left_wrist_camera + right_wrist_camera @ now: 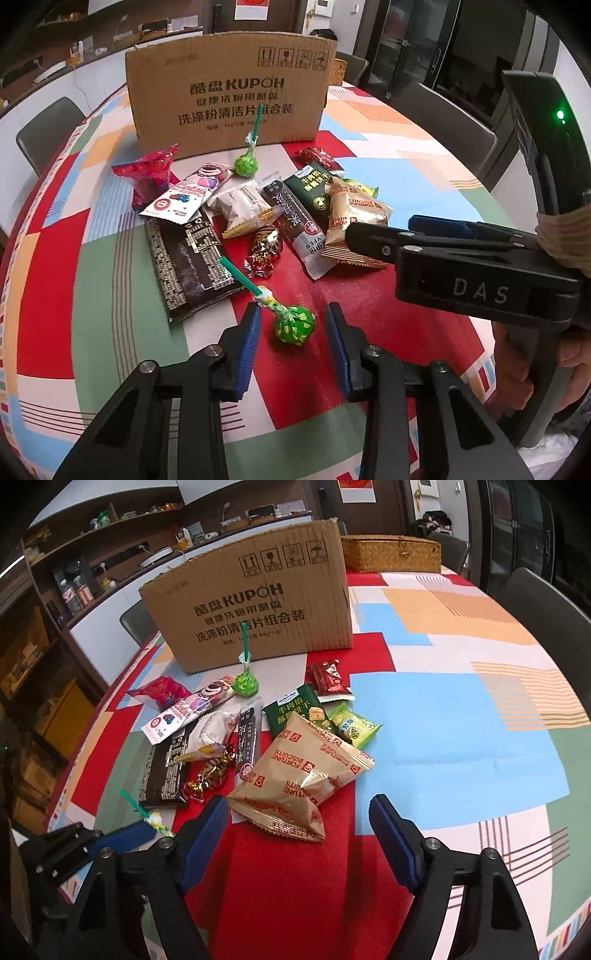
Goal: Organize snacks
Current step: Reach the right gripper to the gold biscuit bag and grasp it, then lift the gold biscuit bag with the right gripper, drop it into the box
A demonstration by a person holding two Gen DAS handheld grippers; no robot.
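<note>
My left gripper [291, 343] sits low over the patchwork tablecloth [110, 332], jaws spread, with the near green lollipop [294, 325] lying between the blue pads but touching neither; its green stick angles far-left onto the dark chocolate bar wrapper [190, 262]. My right gripper [299, 838] is also spread wide, its left finger [207, 834] just beside the near edge of the tan Fortune Biscuits bag [299, 775]. The rest of the snack pile lies mid-table: a second green lollipop [246, 681], a dark green biscuit packet [295, 712], a small red packet [328, 677], and foil candies [207, 775]. The KUPOH cardboard box [251, 602] stands upright beyond the pile, with a wicker basket [391, 554] at far right.
</note>
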